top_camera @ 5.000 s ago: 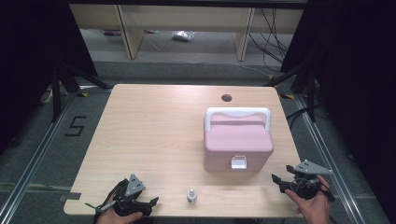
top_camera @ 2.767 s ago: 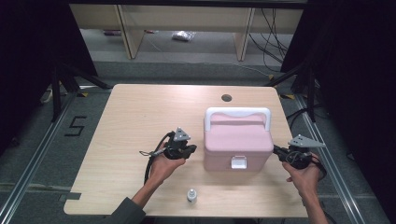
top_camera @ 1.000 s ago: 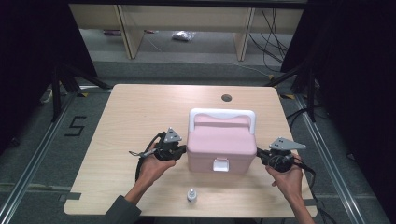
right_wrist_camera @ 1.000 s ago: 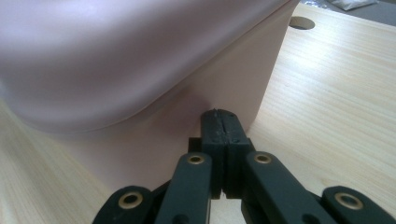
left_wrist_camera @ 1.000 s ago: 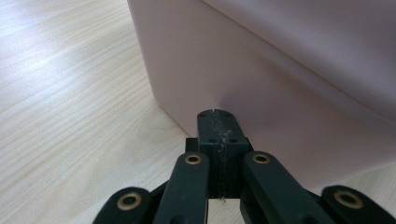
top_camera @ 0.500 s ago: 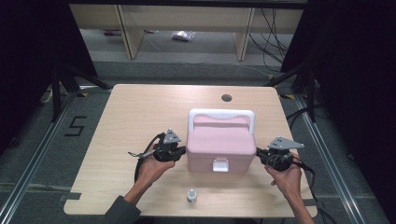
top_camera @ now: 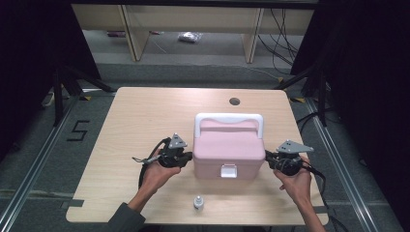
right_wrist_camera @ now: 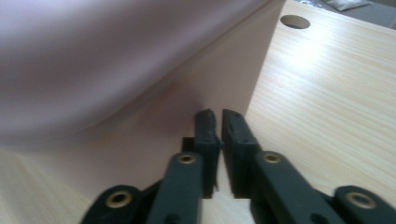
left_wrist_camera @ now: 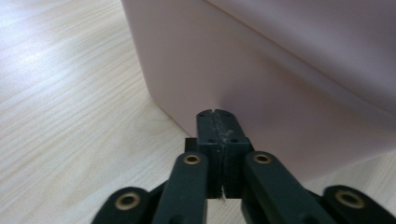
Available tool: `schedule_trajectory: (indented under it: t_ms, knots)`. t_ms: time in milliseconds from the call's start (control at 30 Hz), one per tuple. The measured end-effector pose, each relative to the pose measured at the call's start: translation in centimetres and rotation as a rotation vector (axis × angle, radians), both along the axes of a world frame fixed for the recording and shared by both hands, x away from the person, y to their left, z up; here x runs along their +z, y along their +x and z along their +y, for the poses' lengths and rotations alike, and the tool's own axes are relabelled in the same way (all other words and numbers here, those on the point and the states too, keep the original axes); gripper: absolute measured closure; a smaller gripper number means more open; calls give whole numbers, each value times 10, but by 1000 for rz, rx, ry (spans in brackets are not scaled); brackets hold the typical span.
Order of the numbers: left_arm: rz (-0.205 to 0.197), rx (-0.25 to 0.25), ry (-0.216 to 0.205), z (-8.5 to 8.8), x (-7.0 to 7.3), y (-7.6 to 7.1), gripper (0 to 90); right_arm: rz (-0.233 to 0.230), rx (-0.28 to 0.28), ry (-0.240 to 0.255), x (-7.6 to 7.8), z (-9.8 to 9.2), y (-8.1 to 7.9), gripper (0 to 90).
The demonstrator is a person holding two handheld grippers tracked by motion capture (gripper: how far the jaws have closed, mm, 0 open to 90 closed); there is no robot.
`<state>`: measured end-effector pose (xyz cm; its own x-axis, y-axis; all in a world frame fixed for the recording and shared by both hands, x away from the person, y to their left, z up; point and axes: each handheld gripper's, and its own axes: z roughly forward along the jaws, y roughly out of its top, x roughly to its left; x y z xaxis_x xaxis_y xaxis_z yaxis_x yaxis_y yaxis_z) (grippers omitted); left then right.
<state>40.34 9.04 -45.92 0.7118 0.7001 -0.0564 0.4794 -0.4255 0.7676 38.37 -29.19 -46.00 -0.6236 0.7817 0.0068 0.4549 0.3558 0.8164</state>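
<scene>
A pink box point(top_camera: 228, 152) with a white handle and a white front latch stands in the middle of the table point(top_camera: 145, 116). My left gripper point(top_camera: 190, 158) points at its left wall, tips right at the pink side point(left_wrist_camera: 280, 70). That gripper's point(left_wrist_camera: 215, 116) jaws have just been opening, but the pads look pressed together with nothing between them. My right gripper point(top_camera: 267, 157) points at the box's right wall point(right_wrist_camera: 93, 56). Its point(right_wrist_camera: 217, 116) jaws have just been opening too; a narrow gap shows between the pads, with nothing in it.
A small white bottle point(top_camera: 198, 202) stands near the table's front edge, in front of the box. A round hole point(top_camera: 234, 101) is in the tabletop near the far edge. Bare wood lies to the left of the box and behind it.
Since the oldest frames the pink box has shifted from the right side to the middle, with a gripper at each side. Over the last second nothing visibly moved.
</scene>
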Motion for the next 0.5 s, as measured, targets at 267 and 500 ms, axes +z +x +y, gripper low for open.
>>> schedule_trajectory:
  t_ms: [267,500]
  knots:
    - [4,2,8,10,6,2,729,12,-74,-28,3,-14,-13,702]
    - [15,24,-3,13,8,5,569,-5,-93,-33,6,-25,-21,595]
